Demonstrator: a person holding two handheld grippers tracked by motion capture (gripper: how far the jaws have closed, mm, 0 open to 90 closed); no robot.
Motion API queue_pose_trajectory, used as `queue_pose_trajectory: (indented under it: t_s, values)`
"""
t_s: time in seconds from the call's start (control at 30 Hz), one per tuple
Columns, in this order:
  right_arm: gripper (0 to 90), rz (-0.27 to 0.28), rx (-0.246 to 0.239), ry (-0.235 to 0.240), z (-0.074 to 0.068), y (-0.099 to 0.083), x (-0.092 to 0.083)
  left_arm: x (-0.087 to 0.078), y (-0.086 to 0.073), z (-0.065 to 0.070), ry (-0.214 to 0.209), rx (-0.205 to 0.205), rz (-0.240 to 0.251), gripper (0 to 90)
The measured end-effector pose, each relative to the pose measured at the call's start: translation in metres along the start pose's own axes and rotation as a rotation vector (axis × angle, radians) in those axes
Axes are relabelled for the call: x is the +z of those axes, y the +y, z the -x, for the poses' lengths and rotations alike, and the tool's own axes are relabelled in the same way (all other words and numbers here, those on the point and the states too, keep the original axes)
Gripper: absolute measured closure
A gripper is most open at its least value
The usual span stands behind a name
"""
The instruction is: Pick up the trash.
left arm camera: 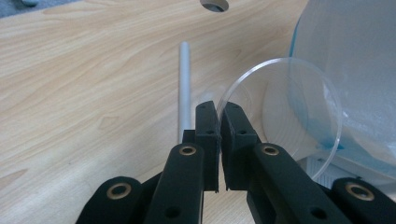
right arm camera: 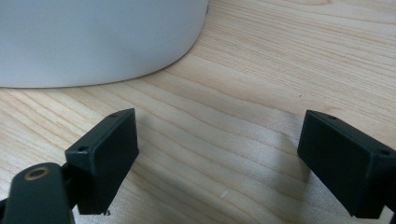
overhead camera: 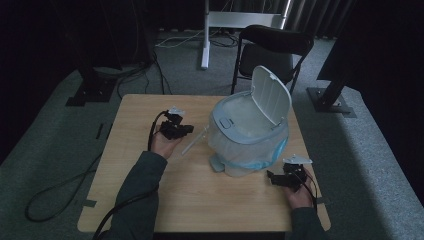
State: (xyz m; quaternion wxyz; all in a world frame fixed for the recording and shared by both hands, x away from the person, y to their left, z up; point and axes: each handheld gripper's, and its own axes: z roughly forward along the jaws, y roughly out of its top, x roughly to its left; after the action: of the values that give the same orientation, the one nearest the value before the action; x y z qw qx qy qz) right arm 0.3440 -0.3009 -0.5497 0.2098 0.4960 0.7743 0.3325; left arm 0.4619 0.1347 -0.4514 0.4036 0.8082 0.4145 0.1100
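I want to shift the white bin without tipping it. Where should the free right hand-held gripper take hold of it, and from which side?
Probably the rim at the front of the bin: a thin edge open jaws can straddle, unlike the broad round wall. Come from above on the person's side; the raised lid blocks the far side. The right hand-held gripper is open beside the base.

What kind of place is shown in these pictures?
Probably a recording studio or lab: dark curtains at the back, black stand bases and cables on grey carpet around a lone wooden table.
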Motion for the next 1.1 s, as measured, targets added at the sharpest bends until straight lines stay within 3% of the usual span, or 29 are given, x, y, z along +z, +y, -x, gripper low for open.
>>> queue_pose_trajectory:
  t_s: [0.67,1.1]
  values:
    - [11.3,0.000,0.000,0.000,0.000,0.000,0.000,-0.021,0.008,-0.006,0.039,-0.011,0.066,86.3]
    - [11.3,0.000,0.000,0.000,0.000,0.000,0.000,-0.036,0.014,-0.005,0.041,-0.011,0.111,86.2]
